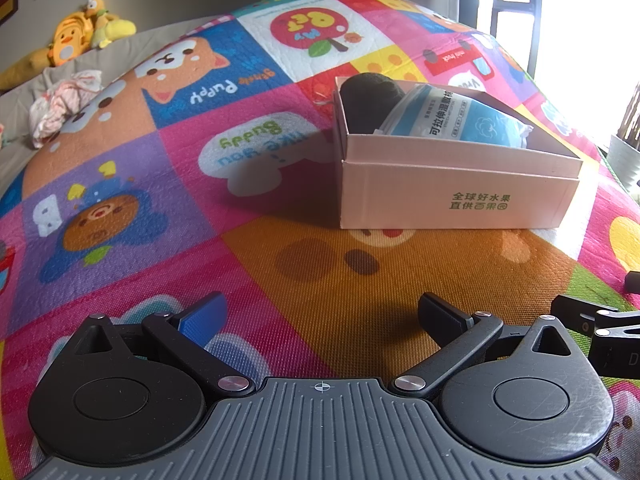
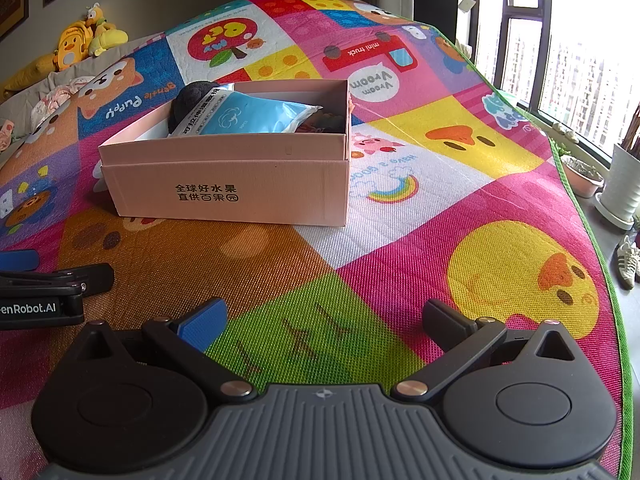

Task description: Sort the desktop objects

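With both the left gripper (image 1: pixel 320 316) and right gripper (image 2: pixel 324 320) spread wide and empty, we'd judge the light cardboard box (image 2: pixel 228 184) mid-mat (image 2: pixel 400 240) crushable, so grip its stiff rim.

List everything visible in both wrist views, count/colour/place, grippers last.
cardboard box: 1, pale pink with green print, open, on the mat ahead of both grippers
wipes pack: 1, blue and white, lying in the box
dark round item: 1, black, in the box's far end; what it is cannot be told
play mat: 1, multicolour cartoon panels, covers the surface
plush toys: a small pile, yellow and orange, far left by the wall
crumpled cloth: 1, white and pink, left edge off the mat
plant pots: 2 at least, white and pinkish, on the floor by the window
shoes: white, on the floor at right
left gripper: 1, black, open, holding nothing
right gripper: 1, black, open, holding nothing
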`<control>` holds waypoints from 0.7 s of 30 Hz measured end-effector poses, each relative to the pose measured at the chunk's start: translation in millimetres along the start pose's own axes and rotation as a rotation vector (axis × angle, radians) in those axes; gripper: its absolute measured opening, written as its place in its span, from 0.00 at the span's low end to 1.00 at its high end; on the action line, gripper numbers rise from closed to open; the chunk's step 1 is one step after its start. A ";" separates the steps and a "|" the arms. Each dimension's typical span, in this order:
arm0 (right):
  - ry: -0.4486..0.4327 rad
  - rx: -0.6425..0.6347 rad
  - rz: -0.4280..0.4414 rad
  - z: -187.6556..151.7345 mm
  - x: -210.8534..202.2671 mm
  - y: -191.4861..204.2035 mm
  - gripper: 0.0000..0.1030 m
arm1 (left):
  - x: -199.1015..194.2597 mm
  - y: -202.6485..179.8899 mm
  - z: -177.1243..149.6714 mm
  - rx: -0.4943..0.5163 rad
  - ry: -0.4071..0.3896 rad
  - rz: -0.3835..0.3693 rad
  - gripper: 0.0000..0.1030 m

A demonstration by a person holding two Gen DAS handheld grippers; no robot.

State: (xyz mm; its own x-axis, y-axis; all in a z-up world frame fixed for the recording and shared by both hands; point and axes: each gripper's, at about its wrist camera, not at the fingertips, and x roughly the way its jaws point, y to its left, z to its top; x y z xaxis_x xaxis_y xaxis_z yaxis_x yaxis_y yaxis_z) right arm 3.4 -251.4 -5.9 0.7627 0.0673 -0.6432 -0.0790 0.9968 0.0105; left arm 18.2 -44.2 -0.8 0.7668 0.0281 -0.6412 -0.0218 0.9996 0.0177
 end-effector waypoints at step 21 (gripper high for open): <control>-0.004 -0.036 0.031 9.6 12.5 -0.3 1.00 | -4.2 3.0 2.8 -0.001 0.062 -0.005 1.00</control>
State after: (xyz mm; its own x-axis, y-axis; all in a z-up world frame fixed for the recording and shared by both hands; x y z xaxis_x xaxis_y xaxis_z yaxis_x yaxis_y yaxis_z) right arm 19.1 -250.5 -6.6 0.7623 0.0985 -0.6397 -0.1258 0.9920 0.0027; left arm 16.8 -41.3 4.1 0.7257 0.0227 -0.6876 -0.0188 0.9997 0.0132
